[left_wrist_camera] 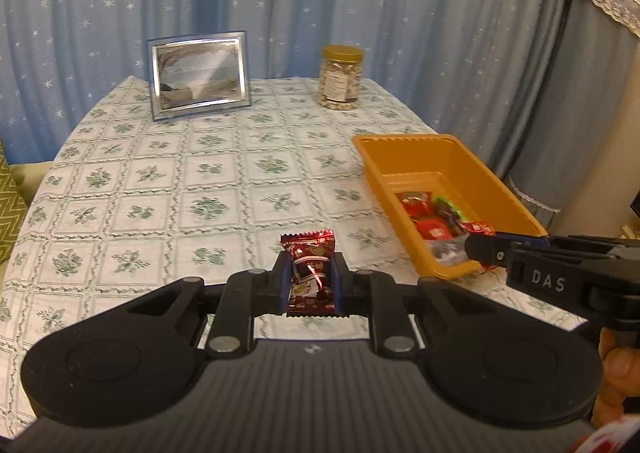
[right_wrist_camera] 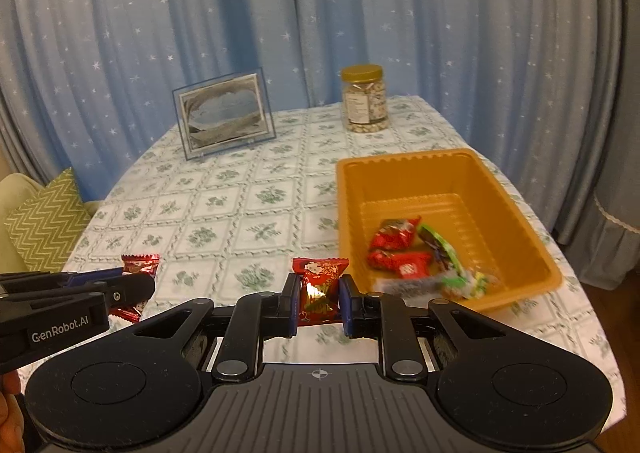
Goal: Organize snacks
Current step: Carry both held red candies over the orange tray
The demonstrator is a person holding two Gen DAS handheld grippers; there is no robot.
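Note:
My left gripper (left_wrist_camera: 311,277) is shut on a dark red snack packet (left_wrist_camera: 310,267), held above the tablecloth left of the orange tray (left_wrist_camera: 400,141). It also shows at the left of the right wrist view (right_wrist_camera: 132,285), with its packet (right_wrist_camera: 138,265). My right gripper (right_wrist_camera: 320,293) is shut on a red snack packet (right_wrist_camera: 319,285), just left of the orange tray (right_wrist_camera: 400,163). Its fingers (left_wrist_camera: 486,249) reach in from the right in the left wrist view, by the tray's near corner. Several red and green snack packets (right_wrist_camera: 404,249) lie inside the tray.
A silver picture frame (left_wrist_camera: 199,73) and a gold-lidded jar of nuts (left_wrist_camera: 340,77) stand at the table's far side before blue star curtains. A green zigzag cushion (right_wrist_camera: 48,221) sits left of the table. A draped cabinet (left_wrist_camera: 580,93) stands at right.

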